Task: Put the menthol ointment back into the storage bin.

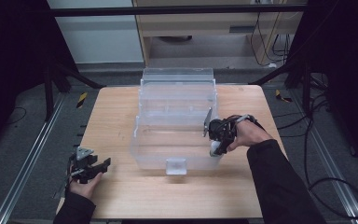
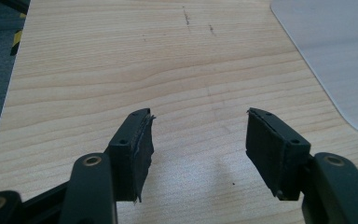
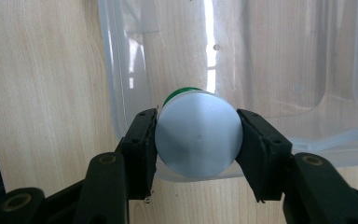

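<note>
Silver can: a round metal cylinder with a green band (image 3: 198,140) sits clamped between the pads of the right claw (image 3: 198,142), its flat end facing the camera, at the near right corner of the clear plastic storage bin (image 1: 177,116).
Right claw: closed on the can from both sides, poised over the bin's rim (image 3: 116,93).
Left claw: (image 2: 198,140) jaws parted with nothing between them, resting low over the pale wooden surface (image 2: 121,56) at the near left, well apart from the bin.
Step in hand: likely carrying the can into the bin.
Next move: calls for clearing the rim, lowering the can inside, then spreading the jaws to release it.
</note>
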Available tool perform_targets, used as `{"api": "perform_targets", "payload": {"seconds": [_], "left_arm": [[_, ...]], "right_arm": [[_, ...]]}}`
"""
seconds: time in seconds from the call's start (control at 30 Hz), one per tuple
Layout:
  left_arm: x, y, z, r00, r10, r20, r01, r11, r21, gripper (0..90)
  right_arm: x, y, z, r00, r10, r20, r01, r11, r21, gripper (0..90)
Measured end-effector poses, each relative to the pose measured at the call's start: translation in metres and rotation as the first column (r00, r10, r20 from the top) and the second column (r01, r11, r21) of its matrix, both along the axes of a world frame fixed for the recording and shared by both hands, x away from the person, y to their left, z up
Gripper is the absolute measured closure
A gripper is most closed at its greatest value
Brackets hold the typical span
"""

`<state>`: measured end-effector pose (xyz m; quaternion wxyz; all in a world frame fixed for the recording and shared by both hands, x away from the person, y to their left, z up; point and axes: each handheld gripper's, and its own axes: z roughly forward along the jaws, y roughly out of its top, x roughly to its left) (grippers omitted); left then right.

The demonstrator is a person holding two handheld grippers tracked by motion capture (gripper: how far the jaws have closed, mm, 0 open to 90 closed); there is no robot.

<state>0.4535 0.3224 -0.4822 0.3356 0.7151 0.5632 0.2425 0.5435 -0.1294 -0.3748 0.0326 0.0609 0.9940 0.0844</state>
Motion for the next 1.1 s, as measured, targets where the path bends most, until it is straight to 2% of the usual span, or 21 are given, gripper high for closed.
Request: {"api": "perform_targets", "payload": {"seconds": [0.47,0.7,0.93,1.0,1.1], "left_arm": [[0.0,0.0,0.0,1.0,-0.002,-0.002,0.002,1.0,-0.001,40.7],[0.0,0.0,0.0,1.0,-0.002,-0.002,0.002,1.0,-0.001,40.7],[0.0,0.0,0.0,1.0,0.006,-0.004,-0.007,0.9999,-0.01,40.5],[0.001,0.0,0.0,0.9999,0.01,-0.007,-0.01,0.9999,-0.01,40.5],[0.001,0.0,0.0,1.0,0.008,-0.005,-0.008,1.0,-0.006,40.5]], "right_arm": [[0.001,-0.001,-0.004,0.9999,-0.014,-0.004,0.014,0.9999,0.0,49.9],[0.0,-0.004,0.002,0.9997,-0.024,0.007,0.023,0.9994,0.026,50.0],[-0.003,-0.011,0.014,0.9985,-0.038,0.04,0.036,0.9973,0.064,48.9],[-0.006,-0.015,0.02,0.9968,-0.062,0.051,0.058,0.9954,0.077,47.3],[-0.007,-0.018,0.023,0.9955,-0.068,0.066,0.063,0.9946,0.083,46.2]]}}
